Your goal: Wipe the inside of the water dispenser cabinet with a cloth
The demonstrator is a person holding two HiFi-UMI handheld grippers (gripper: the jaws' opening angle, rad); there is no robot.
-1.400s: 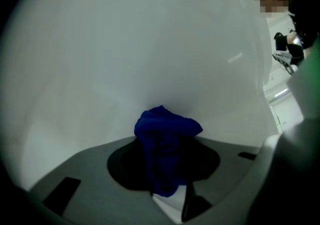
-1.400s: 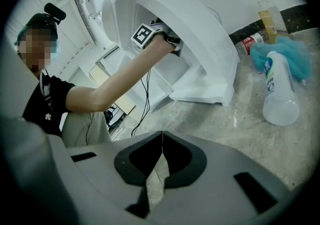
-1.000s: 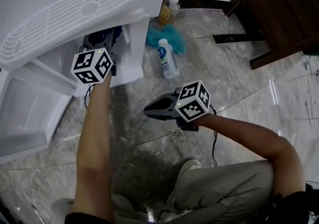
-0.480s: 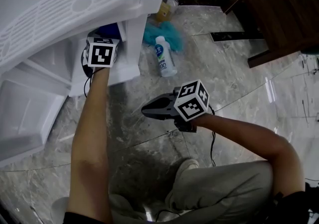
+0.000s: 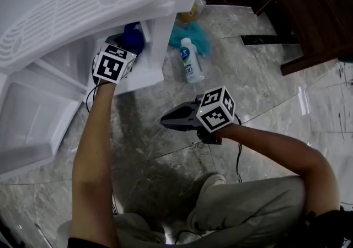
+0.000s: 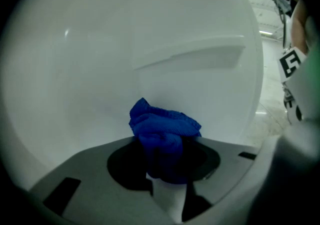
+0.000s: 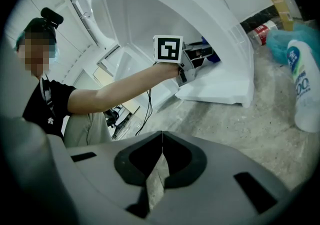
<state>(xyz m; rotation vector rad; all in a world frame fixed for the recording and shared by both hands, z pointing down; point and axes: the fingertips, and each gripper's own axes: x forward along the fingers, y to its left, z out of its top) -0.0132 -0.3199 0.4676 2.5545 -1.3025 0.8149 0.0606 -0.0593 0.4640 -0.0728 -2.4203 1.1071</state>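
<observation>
My left gripper (image 5: 130, 42) reaches into the open white water dispenser cabinet (image 5: 157, 48), shut on a bunched blue cloth (image 5: 132, 34). In the left gripper view the cloth (image 6: 162, 126) sticks out between the jaws, close against the cabinet's smooth white inner wall (image 6: 100, 59). My right gripper (image 5: 164, 121) hovers over the marble floor in front of the cabinet, shut with nothing in it; its jaws meet in the right gripper view (image 7: 162, 136). That view also shows the left gripper (image 7: 197, 59) in the cabinet (image 7: 225, 34).
A white bottle (image 5: 191, 62) lies on the floor beside a teal cloth (image 5: 194, 36) and a yellow bottle (image 5: 196, 5). The cabinet door (image 5: 33, 114) hangs open at the left. Dark wooden furniture (image 5: 320, 15) stands at the right. A slotted white panel (image 5: 88, 4) overhangs the opening.
The left gripper has rolled and gone lower and deeper into the cabinet opening with the blue cloth. The right gripper has kept still.
</observation>
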